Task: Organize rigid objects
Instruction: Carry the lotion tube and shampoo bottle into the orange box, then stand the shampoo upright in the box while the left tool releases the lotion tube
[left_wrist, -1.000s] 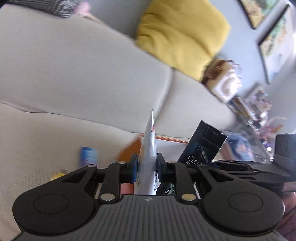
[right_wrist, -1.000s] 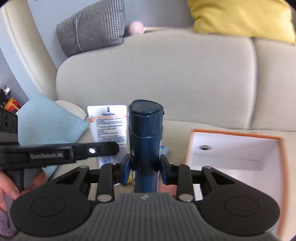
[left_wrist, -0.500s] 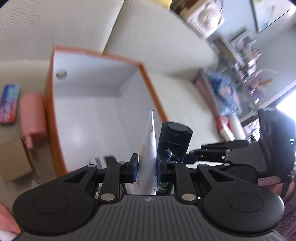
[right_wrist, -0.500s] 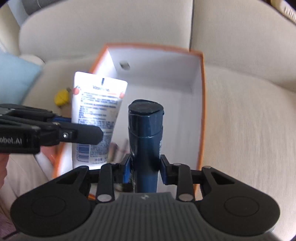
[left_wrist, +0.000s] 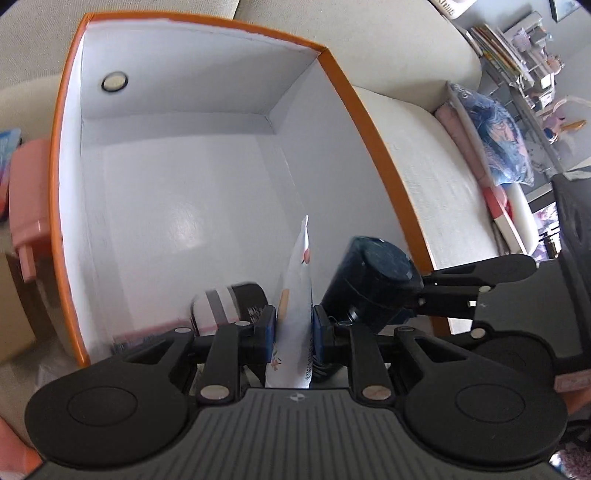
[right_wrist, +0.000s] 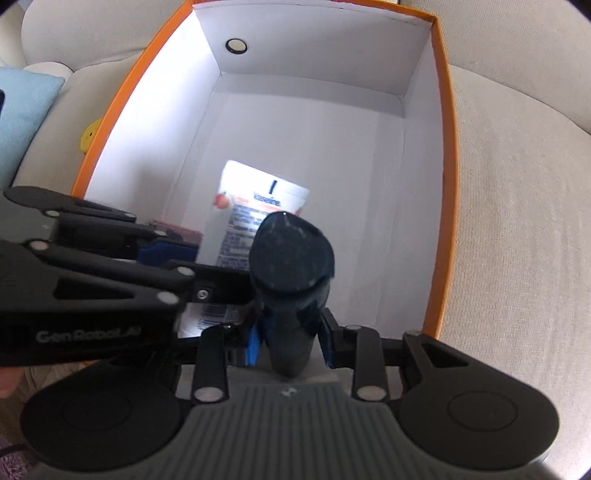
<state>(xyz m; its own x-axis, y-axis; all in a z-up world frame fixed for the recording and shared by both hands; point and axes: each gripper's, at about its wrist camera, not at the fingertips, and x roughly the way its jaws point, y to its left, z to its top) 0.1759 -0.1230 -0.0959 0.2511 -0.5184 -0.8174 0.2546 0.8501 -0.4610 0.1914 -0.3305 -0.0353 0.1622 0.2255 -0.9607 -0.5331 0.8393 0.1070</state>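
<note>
An orange box with a white inside sits on the beige sofa; it also shows in the right wrist view. My left gripper is shut on a white tube, held edge-on inside the box's near end. The tube's printed face shows in the right wrist view. My right gripper is shut on a dark blue bottle, held upright in the box beside the tube. The bottle shows in the left wrist view. A striped black-and-white container lies on the box floor.
A pink object and a cardboard piece lie left of the box. A yellow item and a light blue cushion sit left of the box. Folded cloths lie at the sofa's right end.
Both grippers have tilted down and moved from above the sofa into the orange box, carrying the tube and the bottle lower toward its floor.
</note>
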